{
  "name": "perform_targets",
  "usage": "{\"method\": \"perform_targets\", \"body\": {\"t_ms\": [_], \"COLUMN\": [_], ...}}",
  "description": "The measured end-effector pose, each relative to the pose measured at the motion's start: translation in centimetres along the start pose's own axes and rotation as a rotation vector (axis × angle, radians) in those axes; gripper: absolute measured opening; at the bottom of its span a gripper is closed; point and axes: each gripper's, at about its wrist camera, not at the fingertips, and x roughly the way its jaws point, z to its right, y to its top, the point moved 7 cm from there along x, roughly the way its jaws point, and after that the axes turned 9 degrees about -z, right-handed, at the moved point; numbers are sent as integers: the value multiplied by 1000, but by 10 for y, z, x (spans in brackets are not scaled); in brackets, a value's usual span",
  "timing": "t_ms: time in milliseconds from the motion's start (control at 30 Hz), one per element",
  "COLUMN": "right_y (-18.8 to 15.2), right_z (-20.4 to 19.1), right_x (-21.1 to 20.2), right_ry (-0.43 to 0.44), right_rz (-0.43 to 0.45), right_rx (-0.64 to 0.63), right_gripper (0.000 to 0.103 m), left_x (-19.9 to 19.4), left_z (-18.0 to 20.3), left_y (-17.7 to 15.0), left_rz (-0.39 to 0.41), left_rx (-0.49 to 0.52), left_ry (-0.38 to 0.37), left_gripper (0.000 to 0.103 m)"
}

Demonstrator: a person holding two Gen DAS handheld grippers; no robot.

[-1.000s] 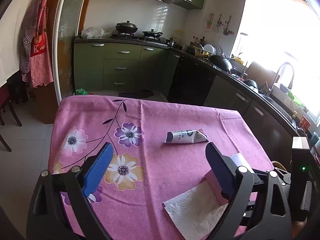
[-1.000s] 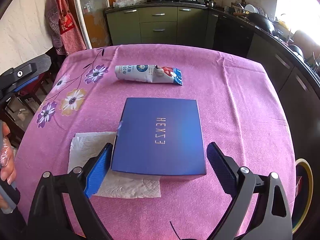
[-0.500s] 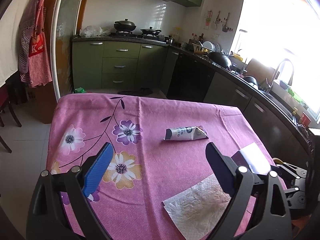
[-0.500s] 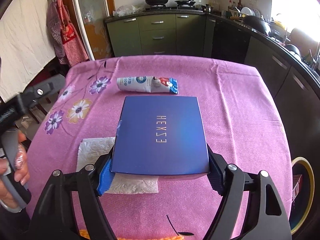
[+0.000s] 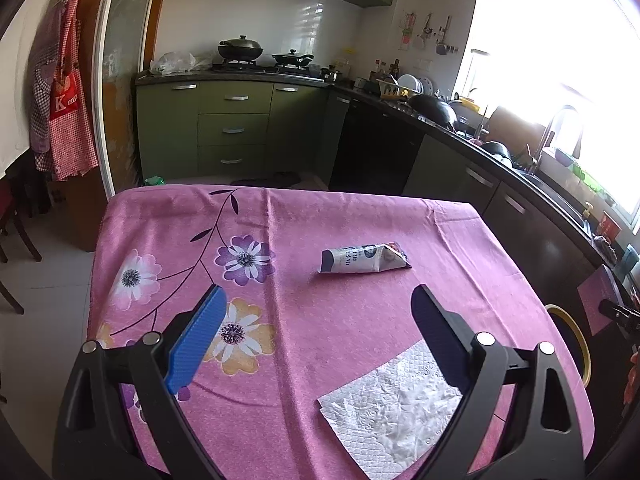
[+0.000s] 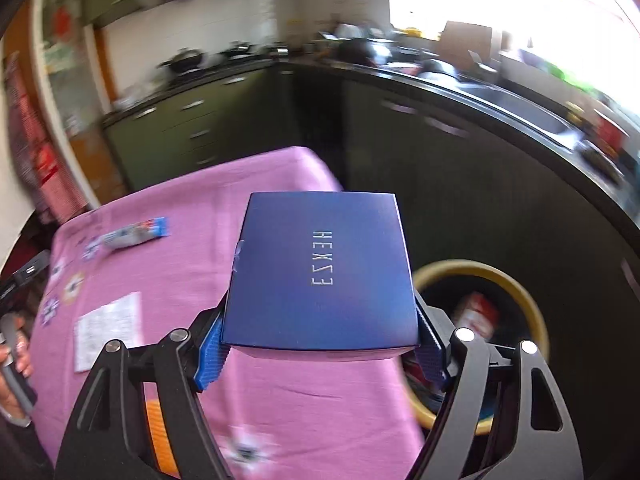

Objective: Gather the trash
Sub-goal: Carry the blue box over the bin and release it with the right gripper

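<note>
blue box: flat, lettered lid, above bin rim | right gripper: jaws just closed, clamping box sides | left gripper: wide apart, empty, over table

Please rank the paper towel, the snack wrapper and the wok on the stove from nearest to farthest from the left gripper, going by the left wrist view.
From the left gripper:
1. Paper towel, flat on the cloth just beneath its right finger.
2. Snack wrapper, mid-table, ahead and slightly right.
3. Wok, on the stove against the far wall.
</note>
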Motion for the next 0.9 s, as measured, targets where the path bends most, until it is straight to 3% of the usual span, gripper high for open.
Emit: {"method": "perform_targets", "body": {"t_ms": [133,267,433,500,667,800,900], "right_y": [-12,-26,-33,-37,-38,-43,-48], "right_z": [73,117,133,139,151,158,161], "right_x": [13,41,76,86,71,54,46], "right_ry": [-126,-170,-200,-191,-172,-164,-166], "right_rz": [-44,-118,-177,-207,-153,-143,-141], "right_rx": [106,176,184,202,255,274,277], "right_gripper": [76,76,78,87,89,91,91], "left_x": [2,7,11,10,10,8,4], "left_z": [3,6,8,9,17,35,60], "left_y": [-1,-3,-5,-5,-7,-11,-18], "left_rz": [-6,-22,-32,-32,-36,-44,-71], "left_rx": [10,16,30,34,61,116,188], "left_ry": [2,-1,4,1,-19,-66,-166], "left_gripper": [89,89,89,89,89,89,90]}}
